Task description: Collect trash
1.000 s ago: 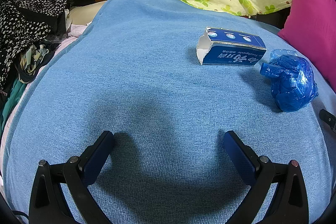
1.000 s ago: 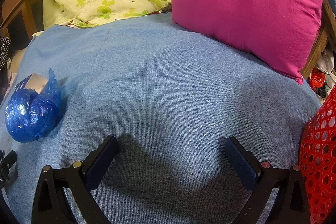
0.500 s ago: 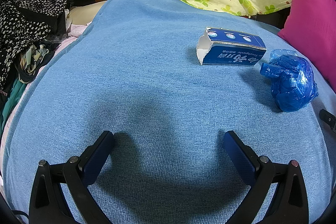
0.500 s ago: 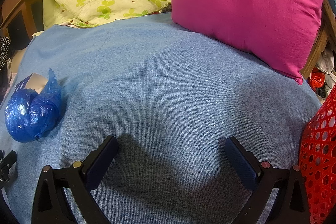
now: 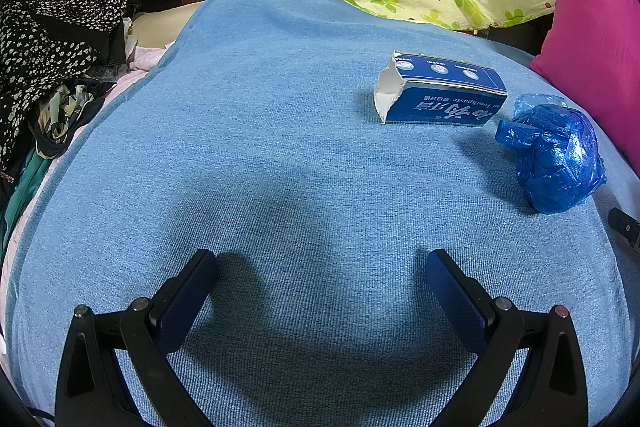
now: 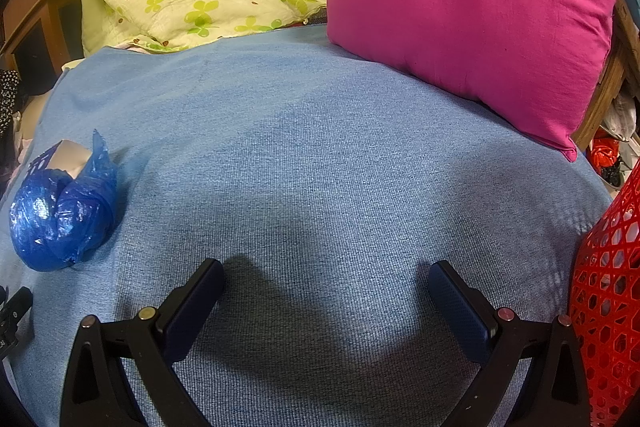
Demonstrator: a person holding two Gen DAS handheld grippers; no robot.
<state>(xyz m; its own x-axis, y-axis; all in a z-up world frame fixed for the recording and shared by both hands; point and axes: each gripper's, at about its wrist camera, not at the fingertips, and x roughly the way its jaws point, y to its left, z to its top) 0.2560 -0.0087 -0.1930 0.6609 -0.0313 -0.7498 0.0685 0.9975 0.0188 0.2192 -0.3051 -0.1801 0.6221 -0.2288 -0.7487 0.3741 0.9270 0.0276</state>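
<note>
Blue blanket [image 5: 260,131]: both hand-held grippers [image 5: 320,263] [image 6: 326,271] spread, empty; toothpaste box [image 5: 440,95] w/ bag [image 5: 556,155] ahead-right.

Toothpaste box [image 5: 440,95]: blue, torn-open left end, lying flat, upper right of frame. Crumpled blue plastic bag [image 5: 554,157]: just beside, right.

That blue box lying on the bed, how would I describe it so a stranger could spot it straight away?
Start at the blue blanket covering the bed, then look toward the pink pillow. The toothpaste box lies flat beside a crumpled blue plastic bag. Unlike the soft, shiny bag, it is stiff printed cardboard with one torn-open white end.
</note>
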